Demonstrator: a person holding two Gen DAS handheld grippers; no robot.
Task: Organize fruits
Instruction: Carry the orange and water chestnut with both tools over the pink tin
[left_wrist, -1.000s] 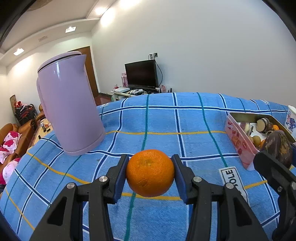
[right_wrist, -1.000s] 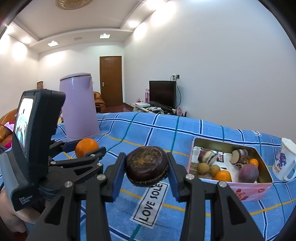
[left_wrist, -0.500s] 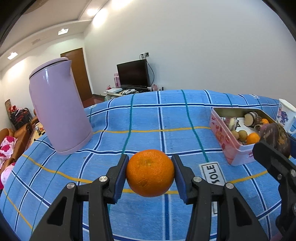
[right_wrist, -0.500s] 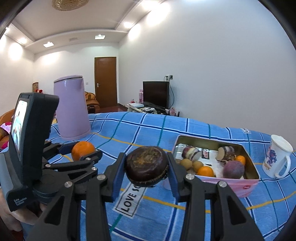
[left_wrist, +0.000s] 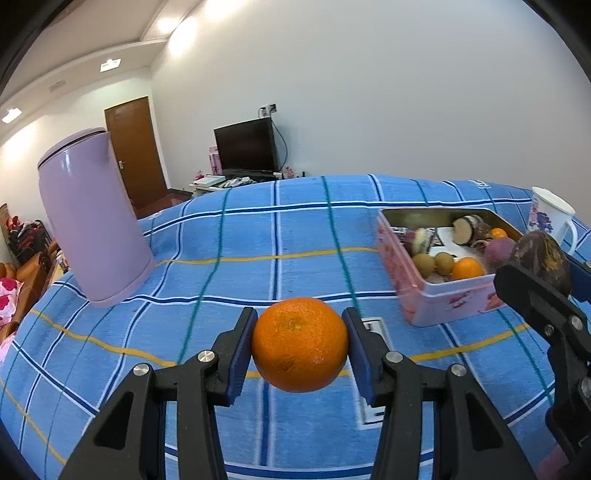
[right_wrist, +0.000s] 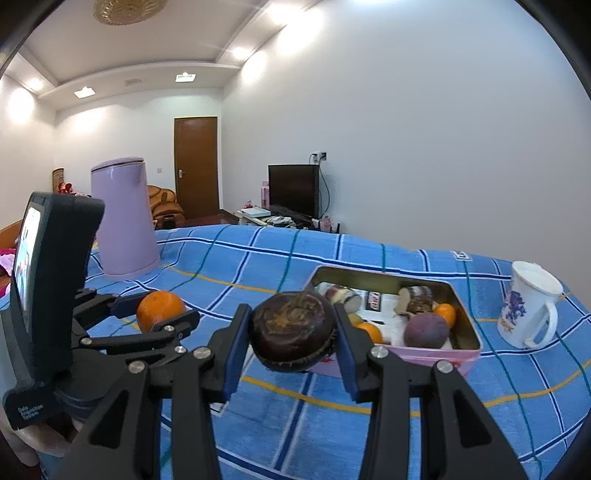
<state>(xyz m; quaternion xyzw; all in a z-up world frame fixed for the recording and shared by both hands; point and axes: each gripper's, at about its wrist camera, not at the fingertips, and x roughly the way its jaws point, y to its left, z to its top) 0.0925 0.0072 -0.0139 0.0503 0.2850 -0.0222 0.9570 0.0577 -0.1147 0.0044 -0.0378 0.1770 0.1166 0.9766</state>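
Observation:
My left gripper (left_wrist: 300, 345) is shut on an orange (left_wrist: 300, 344) and holds it above the blue checked cloth. My right gripper (right_wrist: 293, 334) is shut on a dark brown round fruit (right_wrist: 293, 330), also held in the air. The pink tin box (left_wrist: 436, 291) stands to the right in the left wrist view, with several fruits inside. In the right wrist view the tin (right_wrist: 469, 328) lies just beyond the dark fruit, and the left gripper with the orange (right_wrist: 159, 308) is at the left. The dark fruit also shows in the left wrist view (left_wrist: 543, 258).
A lilac kettle (left_wrist: 90, 221) stands at the far left of the table. A white printed mug (right_wrist: 528, 304) stands right of the tin. A white label (left_wrist: 373, 369) lies on the cloth under the orange. The blue cloth (right_wrist: 258, 254) covers the table.
Both grippers have swung to the right with their fruits. The tin box now sits nearer the middle of both views, and the kettle has slid left.

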